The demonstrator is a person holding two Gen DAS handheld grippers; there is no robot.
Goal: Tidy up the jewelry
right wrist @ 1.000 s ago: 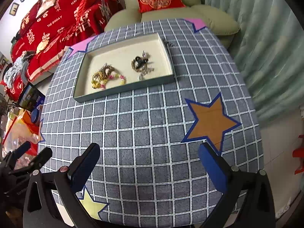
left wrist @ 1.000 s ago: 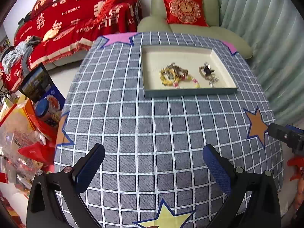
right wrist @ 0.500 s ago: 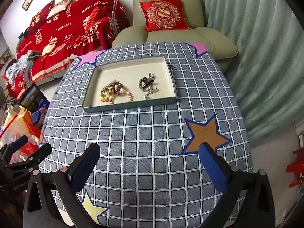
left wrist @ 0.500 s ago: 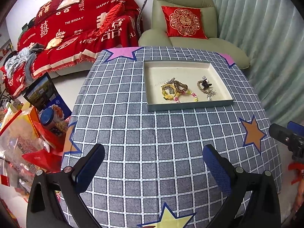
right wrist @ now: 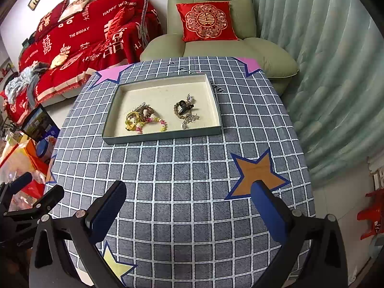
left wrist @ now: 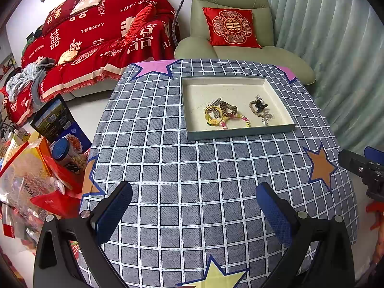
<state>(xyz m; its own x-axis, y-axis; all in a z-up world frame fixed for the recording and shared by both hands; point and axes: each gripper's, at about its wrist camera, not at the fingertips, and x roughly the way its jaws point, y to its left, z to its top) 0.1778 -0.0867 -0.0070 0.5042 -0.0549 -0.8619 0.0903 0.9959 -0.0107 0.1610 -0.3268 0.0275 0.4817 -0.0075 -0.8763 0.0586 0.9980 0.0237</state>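
A shallow cream tray (left wrist: 216, 87) (right wrist: 148, 91) with grey-green sides sits on the far half of the checked tablecloth. Inside it lie a tangle of yellow, brown and pink bracelets (left wrist: 222, 115) (right wrist: 144, 120) on the left and a dark clip with a silver chain (left wrist: 260, 110) (right wrist: 186, 112) on the right. My left gripper (left wrist: 194, 211) is open over the near edge, well short of the tray, with nothing between its fingers. My right gripper (right wrist: 189, 206) is open too, also empty and near the front edge.
A round table (left wrist: 168, 158) in a grey checked cloth with coloured stars carries the tray. A green armchair (left wrist: 230, 24) with a red cushion stands behind it, a red-covered sofa (left wrist: 96, 38) at back left, bags and boxes (left wrist: 40, 163) on the floor at left, curtains (right wrist: 324, 72) at right.
Both grippers have drawn back and up from the table, so the tray looks smaller and farther and more of the room shows. Both stay open and empty.
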